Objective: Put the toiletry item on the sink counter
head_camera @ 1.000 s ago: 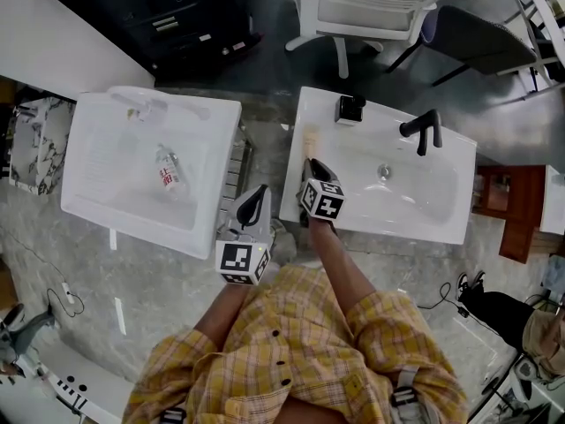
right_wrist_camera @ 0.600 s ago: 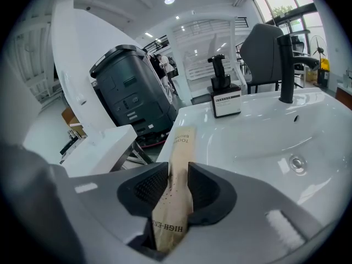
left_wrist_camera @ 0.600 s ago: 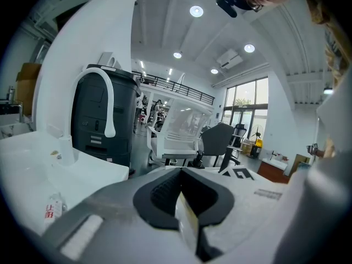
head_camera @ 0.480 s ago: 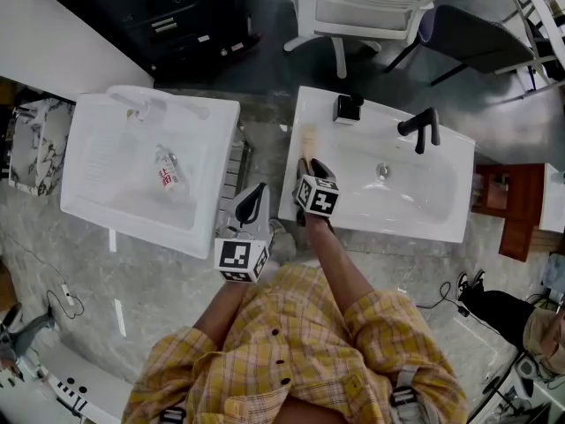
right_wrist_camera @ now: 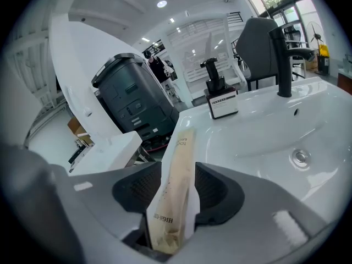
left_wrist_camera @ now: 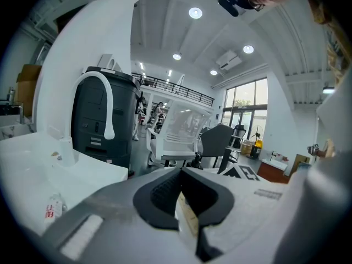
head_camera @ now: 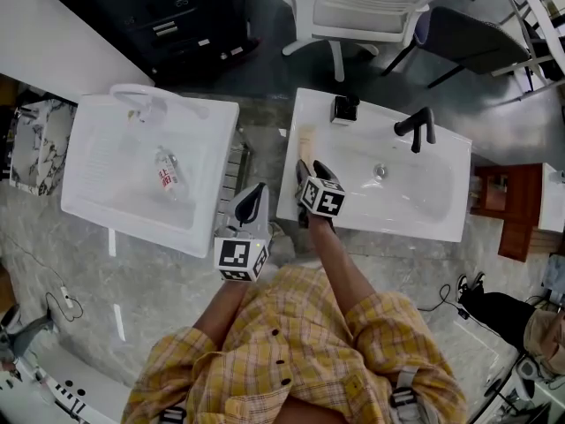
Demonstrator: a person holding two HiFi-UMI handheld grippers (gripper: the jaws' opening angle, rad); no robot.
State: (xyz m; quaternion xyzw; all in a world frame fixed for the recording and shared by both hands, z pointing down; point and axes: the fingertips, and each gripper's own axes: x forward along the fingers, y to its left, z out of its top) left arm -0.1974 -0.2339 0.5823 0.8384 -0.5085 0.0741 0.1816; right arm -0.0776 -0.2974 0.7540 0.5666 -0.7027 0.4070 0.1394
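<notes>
The long beige packet (right_wrist_camera: 184, 142) lies on the left edge strip of the white table (head_camera: 380, 223) that holds the sunk basin. Its long axis runs away from the person, along that edge: the far end points at the table's back, left of the black soap dispenser (head_camera: 344, 109), and the near end sits between the jaws of the right hand-held gripper (right_wrist_camera: 179, 172). Those jaws are opening, and the pads stand clear of the packet's sides. The left hand-held gripper (left_wrist_camera: 181, 172) hovers over the gap between the two sinks, with its jaw tips pressed together.

A black faucet (head_camera: 417, 129) stands at the back of the basin. To the left is a second white sink (head_camera: 97, 210) with a small clear bottle (head_camera: 166, 170) lying in it. The floor (head_camera: 260, 140) is grey marbled stone, and a white chair (head_camera: 353, 7) stands beyond.

In the head view the right hand-held gripper covers the packet's near end. The print on the packet is mostly too small to read. A pale strip shows behind the left jaws, but what it is cannot be told.
</notes>
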